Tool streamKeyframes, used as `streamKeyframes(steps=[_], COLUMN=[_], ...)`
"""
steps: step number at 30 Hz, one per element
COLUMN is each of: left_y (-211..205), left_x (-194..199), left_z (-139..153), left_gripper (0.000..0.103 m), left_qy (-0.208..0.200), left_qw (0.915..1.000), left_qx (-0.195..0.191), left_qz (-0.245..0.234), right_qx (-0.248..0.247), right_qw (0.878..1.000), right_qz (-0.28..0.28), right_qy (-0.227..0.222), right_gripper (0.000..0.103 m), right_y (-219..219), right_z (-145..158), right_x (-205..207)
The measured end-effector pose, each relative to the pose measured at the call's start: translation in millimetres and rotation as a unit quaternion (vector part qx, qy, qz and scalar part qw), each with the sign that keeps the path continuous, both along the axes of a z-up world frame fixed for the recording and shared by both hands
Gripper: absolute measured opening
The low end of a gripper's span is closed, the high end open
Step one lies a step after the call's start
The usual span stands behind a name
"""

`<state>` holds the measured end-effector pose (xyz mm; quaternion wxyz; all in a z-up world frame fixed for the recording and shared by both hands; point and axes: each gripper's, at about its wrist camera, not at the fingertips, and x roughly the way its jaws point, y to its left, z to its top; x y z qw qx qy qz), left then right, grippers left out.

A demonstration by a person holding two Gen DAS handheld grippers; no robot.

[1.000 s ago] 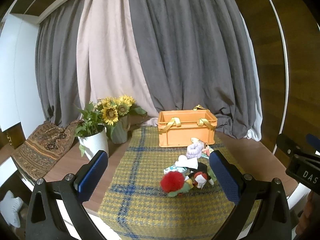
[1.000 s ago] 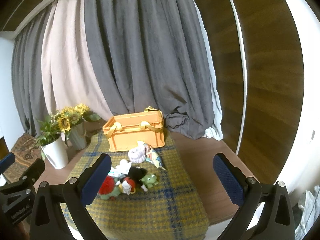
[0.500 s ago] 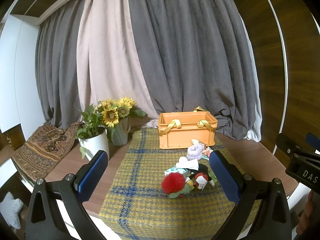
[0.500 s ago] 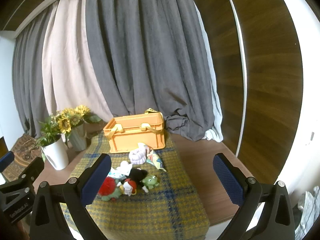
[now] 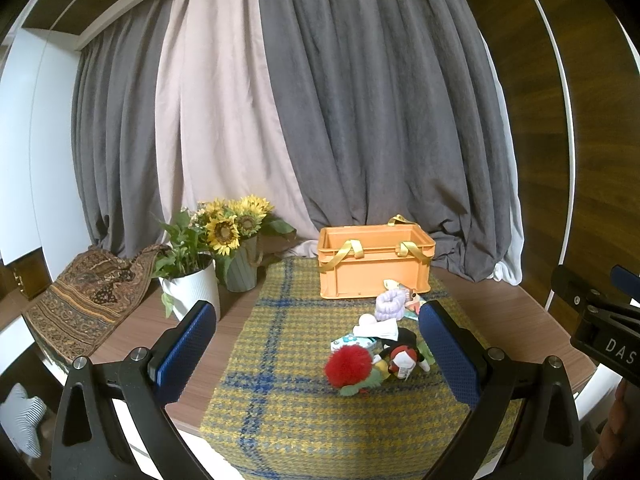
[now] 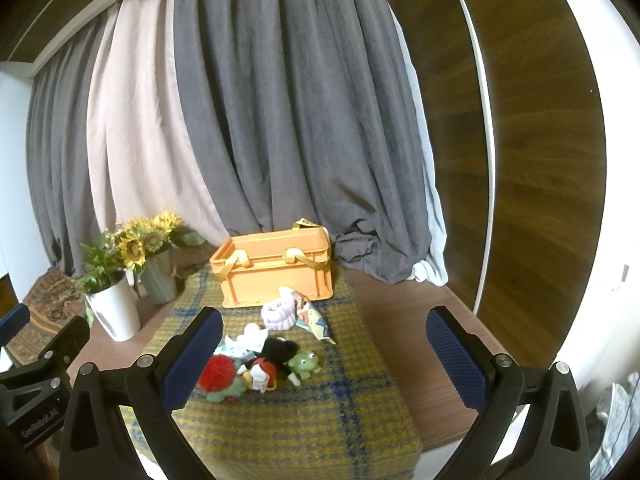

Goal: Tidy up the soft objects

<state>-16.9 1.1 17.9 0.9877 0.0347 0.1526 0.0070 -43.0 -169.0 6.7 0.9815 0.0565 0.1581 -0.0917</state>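
A pile of soft toys lies on the yellow-and-blue plaid mat: a red pompom toy, a black mouse plush, a green frog, a white cloth and a lilac scrunchie. An orange crate with yellow handles stands behind them. My left gripper is open and empty, held above the mat's near end. My right gripper is open and empty, held short of the pile.
A white plant pot and a grey vase of sunflowers stand left of the mat. A patterned cloth lies far left. Grey and beige curtains hang behind. The wooden table edge runs close on the right.
Both views have tilted slightly, so the table scene sits a little lower and closer. The toys and the crate have not moved. Both grippers stay open.
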Motion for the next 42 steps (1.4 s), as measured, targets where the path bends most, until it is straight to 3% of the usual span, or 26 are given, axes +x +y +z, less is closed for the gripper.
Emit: streamKeyframes(steps=[16,23,29,42], left_y=[0,4,3,-1], left_x=[-2,9,37,107], left_z=[-2,-6,-26,-86], left_gripper=[0.103,0.103,0.103,0.103], left_qy=[-0.001,0.021,0.066,0.122], left_qw=[1.0,0.9997,0.9973,0.9919], left_qx=[0.0,-0.006,-0.006,-0.007], left_qz=[0.0,-0.014,-0.032,-0.035], right_qx=[0.001,0.009,0.019,0.018], right_qw=[1.0,1.0,0.999,0.996], right_qz=[0.0,-0.001,0.004,0.016], right_qy=[0.002,0.016,0.042,0.083], right_gripper=[0.103,0.103,0.103,0.1], right_y=[1,-3,-6,-9], right_z=[0,-6,-23,-73], right_x=[0,11,32,100])
